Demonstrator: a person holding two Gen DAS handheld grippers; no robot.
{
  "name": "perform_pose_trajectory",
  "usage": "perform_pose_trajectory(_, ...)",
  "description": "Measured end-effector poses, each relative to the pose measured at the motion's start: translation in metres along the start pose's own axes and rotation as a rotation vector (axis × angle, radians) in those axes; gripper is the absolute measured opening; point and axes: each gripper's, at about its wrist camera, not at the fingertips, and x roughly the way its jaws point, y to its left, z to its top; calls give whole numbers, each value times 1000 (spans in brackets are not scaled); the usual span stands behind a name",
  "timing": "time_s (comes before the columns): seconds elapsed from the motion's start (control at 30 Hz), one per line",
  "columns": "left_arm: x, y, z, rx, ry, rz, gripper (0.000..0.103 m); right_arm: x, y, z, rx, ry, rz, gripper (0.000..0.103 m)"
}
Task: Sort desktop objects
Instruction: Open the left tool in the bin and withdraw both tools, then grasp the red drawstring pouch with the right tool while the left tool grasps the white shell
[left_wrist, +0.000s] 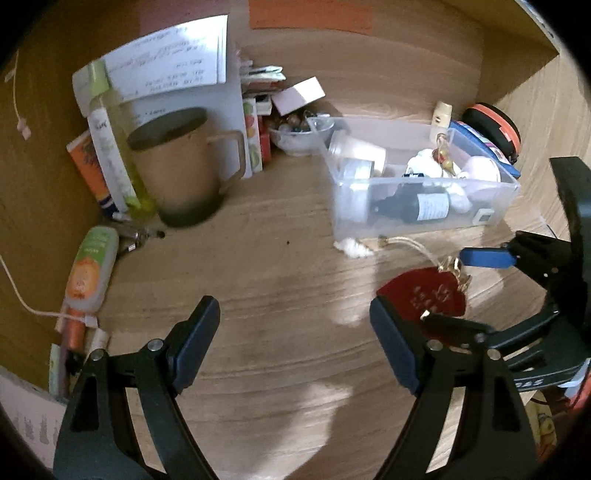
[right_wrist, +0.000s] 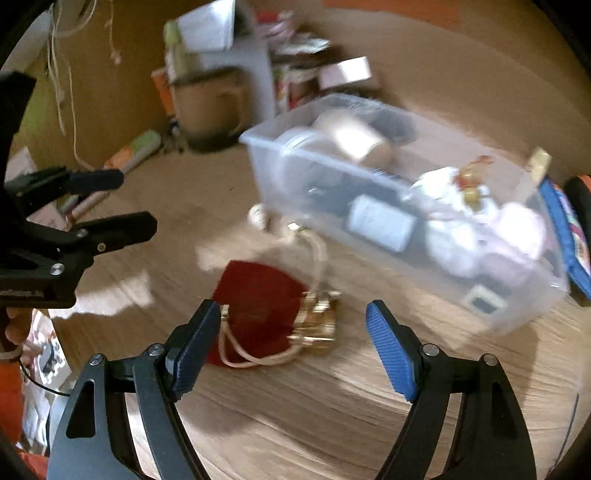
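Note:
A red pouch (left_wrist: 424, 295) with a cream cord and gold charms lies flat on the wooden desk, in front of a clear plastic bin (left_wrist: 417, 221) that holds a dark bottle, a cup and white items. My left gripper (left_wrist: 295, 332) is open and empty, just left of the pouch. My right gripper (right_wrist: 293, 328) is open, low over the desk, with the red pouch (right_wrist: 258, 299) and its gold charms (right_wrist: 317, 325) between the fingers. The clear bin (right_wrist: 498, 302) sits beyond it to the right. The right wrist view is blurred.
A brown mug (left_wrist: 177, 166), tubes, a small orange-and-green bottle (left_wrist: 88, 269), papers and boxes crowd the back left corner. A small white scrap (left_wrist: 354, 247) lies before the bin. An orange-and-black case (left_wrist: 495, 125) and blue item stand behind the bin. Wooden walls enclose back and right.

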Motion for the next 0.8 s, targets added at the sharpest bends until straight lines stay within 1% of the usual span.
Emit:
perform_pose_trajectory(0.17, 9, 1, -1, 0, 13, -8, 84, 18, 16, 2, -66, 43, -36, 78)
perform_pose_trajectory(0.27, 16, -3, 4, 8, 22, -23, 84, 17, 15, 1, -67, 33, -3, 76)
perform_pose_trajectory(0.37, 25, -8, 10, 21, 32, -33, 84, 17, 15, 1, -67, 28, 21, 59)
perform_pose_trajectory(0.4, 27, -10, 12, 24, 35, -37, 84, 16, 15, 1, -65, 29, 47, 48)
perform_pose_trajectory(0.43, 31, -12, 15, 25, 38, -44, 84, 14, 15, 1, -66, 27, 58, 41)
perform_pose_trajectory(0.5, 39, -18, 21, 32, 48, -47, 84, 10, 16, -1, -80, 21, 51, 36)
perform_pose_trajectory(0.63, 55, -29, 31, 51, 69, -50, 84, -1, 11, -4, -60, -1, 35, 34)
perform_pose_trajectory(0.7, 61, -33, 35, 62, 73, -55, 83, -11, -2, -9, -29, -20, 36, 34)
perform_pose_trajectory(0.8, 72, -38, 40, 73, 90, -71, 73, -26, -26, -15, 28, -53, 29, 34)
